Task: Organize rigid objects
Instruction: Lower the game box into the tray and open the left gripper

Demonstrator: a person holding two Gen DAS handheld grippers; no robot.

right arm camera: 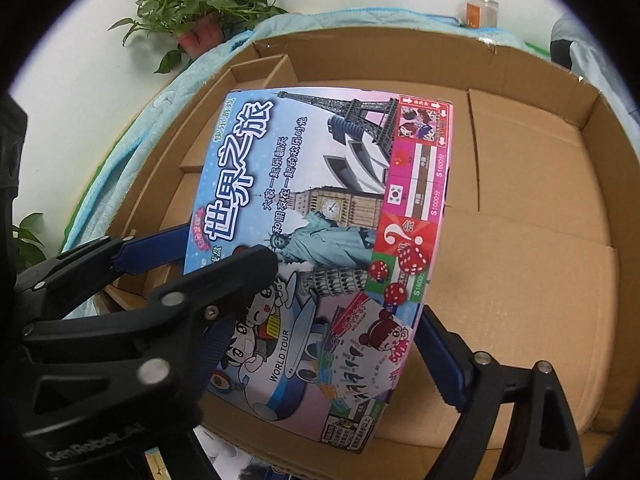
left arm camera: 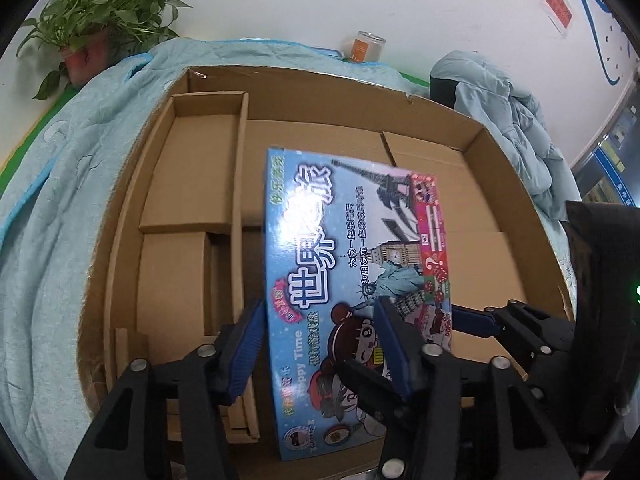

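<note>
A flat, colourful board-game box (left arm camera: 352, 240) (right arm camera: 320, 184) lies lengthwise inside a big open cardboard carton (left arm camera: 320, 76) (right arm camera: 400, 40), beside a tall cardboard divider (left arm camera: 240, 160). My left gripper (left arm camera: 320, 304) (right arm camera: 228, 258) straddles the box's near left edge. Its left pad sits beside that edge, its right finger reaches over the printed lid, and the jaws stand apart. My right gripper (right arm camera: 320, 312) spans the box's width near its close end. Its right pad (right arm camera: 440, 356) lies against the right edge, also seen from the left wrist (left arm camera: 476, 316). The left gripper mostly hides its other finger.
The carton rests on a light blue quilt (left arm camera: 60, 200). A potted plant (left arm camera: 100, 8) (right arm camera: 200, 0) and an orange-labelled jar (left arm camera: 364, 46) (right arm camera: 480, 10) stand by the white wall behind. A pale blue jacket (left arm camera: 500, 112) lies at the right. Bare cardboard floor (right arm camera: 540, 280) lies right of the box.
</note>
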